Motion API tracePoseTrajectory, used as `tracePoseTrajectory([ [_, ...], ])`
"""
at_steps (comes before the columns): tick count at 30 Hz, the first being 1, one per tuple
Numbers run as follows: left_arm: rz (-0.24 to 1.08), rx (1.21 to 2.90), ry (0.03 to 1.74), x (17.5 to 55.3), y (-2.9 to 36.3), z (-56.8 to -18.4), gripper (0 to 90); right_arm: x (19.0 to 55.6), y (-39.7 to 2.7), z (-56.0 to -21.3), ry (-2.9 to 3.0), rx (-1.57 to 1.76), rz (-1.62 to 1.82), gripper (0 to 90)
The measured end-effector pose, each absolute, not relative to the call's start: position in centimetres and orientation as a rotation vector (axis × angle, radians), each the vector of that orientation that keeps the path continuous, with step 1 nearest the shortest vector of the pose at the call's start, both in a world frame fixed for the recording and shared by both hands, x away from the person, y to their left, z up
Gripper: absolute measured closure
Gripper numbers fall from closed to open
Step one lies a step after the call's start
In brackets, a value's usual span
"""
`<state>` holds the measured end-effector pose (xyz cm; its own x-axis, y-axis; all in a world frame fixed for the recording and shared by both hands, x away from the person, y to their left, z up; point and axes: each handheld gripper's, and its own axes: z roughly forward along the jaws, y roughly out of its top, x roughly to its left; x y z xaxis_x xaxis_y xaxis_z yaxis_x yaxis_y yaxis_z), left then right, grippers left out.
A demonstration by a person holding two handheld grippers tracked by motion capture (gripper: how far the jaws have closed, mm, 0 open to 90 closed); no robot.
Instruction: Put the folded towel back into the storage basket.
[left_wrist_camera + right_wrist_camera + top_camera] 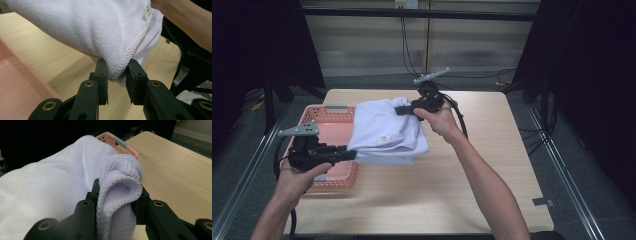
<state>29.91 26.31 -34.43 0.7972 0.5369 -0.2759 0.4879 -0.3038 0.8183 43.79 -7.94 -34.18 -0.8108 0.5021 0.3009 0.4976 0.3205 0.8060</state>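
Two claws are holding one pale lilac towel [384,131] up above the tabletop [452,185], stretched between them. You are gripping a near-left corner of the towel with the left claw [348,154], its jaws pinching a stitched hem fold. You are gripping a bunched far edge with the right claw [401,110], its jaws clamped on a thick roll of cloth. The towel is hanging in soft folds, a small white label [384,139] showing on its near side. It is hovering partly over the right rim of a pink mesh basket [328,131], which is sitting at the left of the tabletop. Your right forearm [484,180] is reaching diagonally across the bare wood toward the far middle.
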Motion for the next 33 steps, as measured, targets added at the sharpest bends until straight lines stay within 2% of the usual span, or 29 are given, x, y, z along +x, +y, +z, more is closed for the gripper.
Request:
tracePoseTrajectory([
  [18, 0.135, 1.85, 0.961, 29.9, 37.4, -35.3, 73.5, 47.2, 4.9, -34.6, 2.646, 0.92, 1.537, 69.6],
  [28, 0.136, 1.779, 1.072, 29.9, 41.6, -36.9, 73.6, 47.7, 9.0, -35.5, 2.644, 0.937, 1.525, 69.6],
  [33, 0.155, 1.796, 1.107, 30.0, 42.1, -37.7, 73.6, 47.7, 10.1, -36.8, 2.635, 0.974, 1.508, 69.5],
])
